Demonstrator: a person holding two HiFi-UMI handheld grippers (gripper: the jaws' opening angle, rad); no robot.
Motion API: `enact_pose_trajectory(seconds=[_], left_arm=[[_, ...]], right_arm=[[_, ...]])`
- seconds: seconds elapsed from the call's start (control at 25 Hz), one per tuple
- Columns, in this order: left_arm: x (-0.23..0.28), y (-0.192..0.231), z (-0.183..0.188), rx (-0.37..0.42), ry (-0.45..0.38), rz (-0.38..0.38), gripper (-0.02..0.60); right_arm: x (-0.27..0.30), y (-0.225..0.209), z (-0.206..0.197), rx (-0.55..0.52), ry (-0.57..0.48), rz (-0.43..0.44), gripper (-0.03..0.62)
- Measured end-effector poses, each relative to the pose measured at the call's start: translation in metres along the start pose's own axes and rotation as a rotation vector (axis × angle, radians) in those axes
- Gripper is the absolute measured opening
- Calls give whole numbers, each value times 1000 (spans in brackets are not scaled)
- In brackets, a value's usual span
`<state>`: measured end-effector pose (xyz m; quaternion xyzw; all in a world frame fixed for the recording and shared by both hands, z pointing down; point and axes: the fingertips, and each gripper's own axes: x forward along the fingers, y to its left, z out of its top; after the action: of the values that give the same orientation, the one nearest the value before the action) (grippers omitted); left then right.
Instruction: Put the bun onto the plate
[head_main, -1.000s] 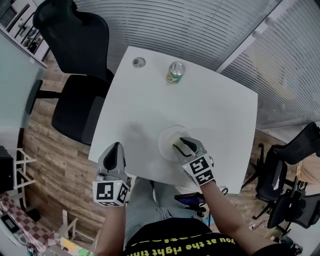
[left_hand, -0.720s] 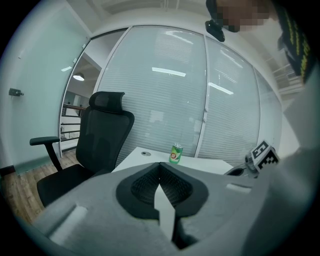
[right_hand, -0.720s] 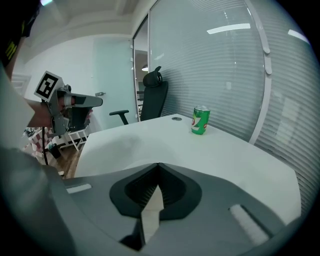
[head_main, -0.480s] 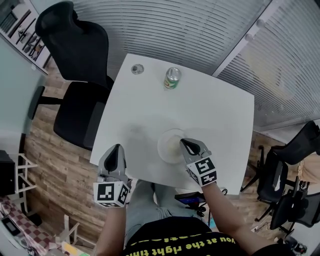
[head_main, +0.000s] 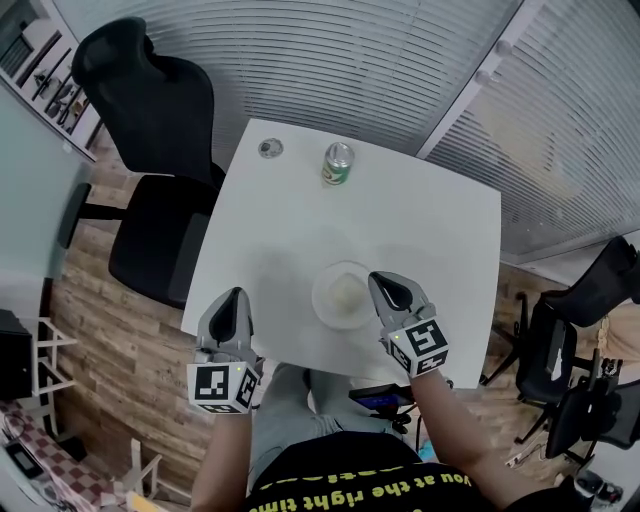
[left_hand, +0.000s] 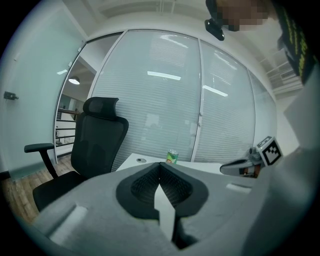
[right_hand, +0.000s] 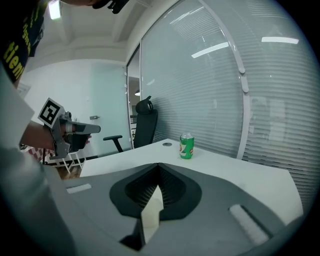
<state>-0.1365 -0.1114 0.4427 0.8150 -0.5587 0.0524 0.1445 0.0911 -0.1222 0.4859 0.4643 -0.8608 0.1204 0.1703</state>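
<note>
A pale bun (head_main: 347, 292) lies on a white round plate (head_main: 322, 303) near the front edge of the white table (head_main: 420, 230). My right gripper (head_main: 382, 284) hangs just right of the plate, lifted off it, its jaws shut and empty; its own view shows the tips (right_hand: 159, 165) meeting with nothing between them. My left gripper (head_main: 233, 296) is held at the table's front left corner, away from the plate, also shut and empty (left_hand: 160, 165). Neither gripper view shows the plate or the bun.
A green drink can (head_main: 338, 163) stands at the far side of the table beside a small round cable hole (head_main: 269, 148). A black office chair (head_main: 160, 150) is at the left, more chairs (head_main: 580, 340) at the right. A slatted glass wall (head_main: 330, 60) runs behind.
The right gripper was open over the plate around the bun; it has shut and drawn up and away to the plate's right, leaving the bun there. The left gripper has barely moved.
</note>
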Motion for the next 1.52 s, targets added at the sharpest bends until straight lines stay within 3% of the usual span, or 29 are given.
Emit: enact_pose_trajectory(seconds=[0.4, 1.52], left_arm=[[4, -9, 11, 13, -20, -35, 0], [19, -63, 24, 56, -32, -223, 0]], right_arm=[[-28, 0, 47, 27, -160, -2, 6], [-128, -31, 57, 97, -243, -253, 6]])
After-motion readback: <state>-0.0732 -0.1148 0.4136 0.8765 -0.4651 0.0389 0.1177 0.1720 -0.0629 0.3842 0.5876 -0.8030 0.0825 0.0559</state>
